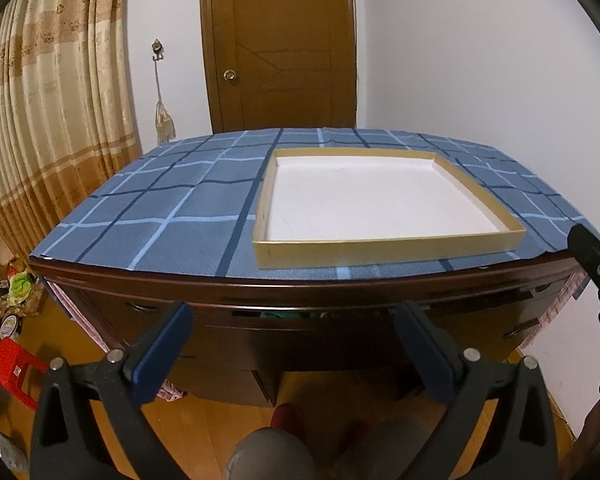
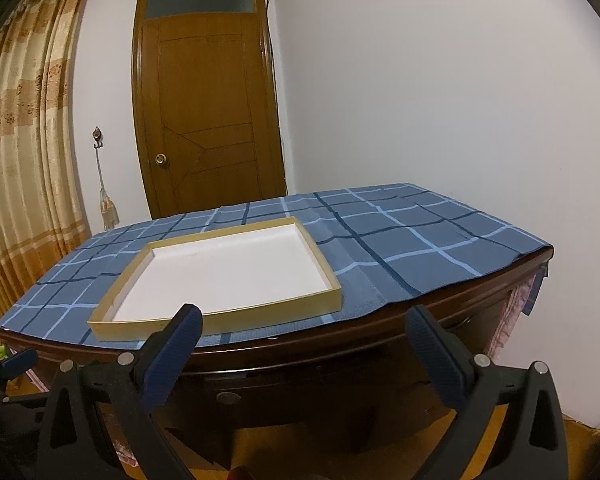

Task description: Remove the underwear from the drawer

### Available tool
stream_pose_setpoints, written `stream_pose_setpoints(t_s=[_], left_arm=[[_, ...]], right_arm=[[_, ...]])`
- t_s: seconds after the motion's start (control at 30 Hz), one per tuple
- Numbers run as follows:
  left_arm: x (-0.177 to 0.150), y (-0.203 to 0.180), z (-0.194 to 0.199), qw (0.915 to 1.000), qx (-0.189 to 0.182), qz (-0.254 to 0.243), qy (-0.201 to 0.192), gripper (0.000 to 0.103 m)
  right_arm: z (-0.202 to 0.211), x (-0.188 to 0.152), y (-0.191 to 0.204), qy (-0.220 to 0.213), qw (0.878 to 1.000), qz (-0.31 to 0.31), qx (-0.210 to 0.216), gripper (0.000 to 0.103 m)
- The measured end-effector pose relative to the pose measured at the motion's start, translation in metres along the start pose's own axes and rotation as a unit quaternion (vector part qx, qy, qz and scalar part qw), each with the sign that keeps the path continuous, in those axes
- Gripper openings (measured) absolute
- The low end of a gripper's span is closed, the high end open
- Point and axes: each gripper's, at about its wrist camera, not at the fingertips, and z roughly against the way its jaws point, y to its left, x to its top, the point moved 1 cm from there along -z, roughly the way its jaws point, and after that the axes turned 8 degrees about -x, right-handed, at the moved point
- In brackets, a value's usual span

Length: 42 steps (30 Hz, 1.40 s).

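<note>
Left wrist view: both tongs (image 1: 292, 344) (image 2: 304, 344) spread, empty, before a shallow square cardboard tray (image 1: 384, 254) on checked cloth (image 1: 172, 200).

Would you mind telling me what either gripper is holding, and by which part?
Nothing: the left gripper and right gripper are both open and empty.

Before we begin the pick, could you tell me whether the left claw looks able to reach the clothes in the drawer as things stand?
Probably not yet. The left claw is open, but the drawer shows only a narrow slit with green fabric behind it, so it likely needs pulling out first.
</note>
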Motion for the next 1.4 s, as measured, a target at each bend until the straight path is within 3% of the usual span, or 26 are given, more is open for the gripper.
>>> stream_pose_setpoints(t_s=[1.4], left_arm=[[-0.007, -0.002, -0.001, 0.9999, 0.004, 0.003, 0.009, 0.103]], right_arm=[[0.003, -0.008, -0.001, 0.003, 1.000, -0.001, 0.003, 0.102]])
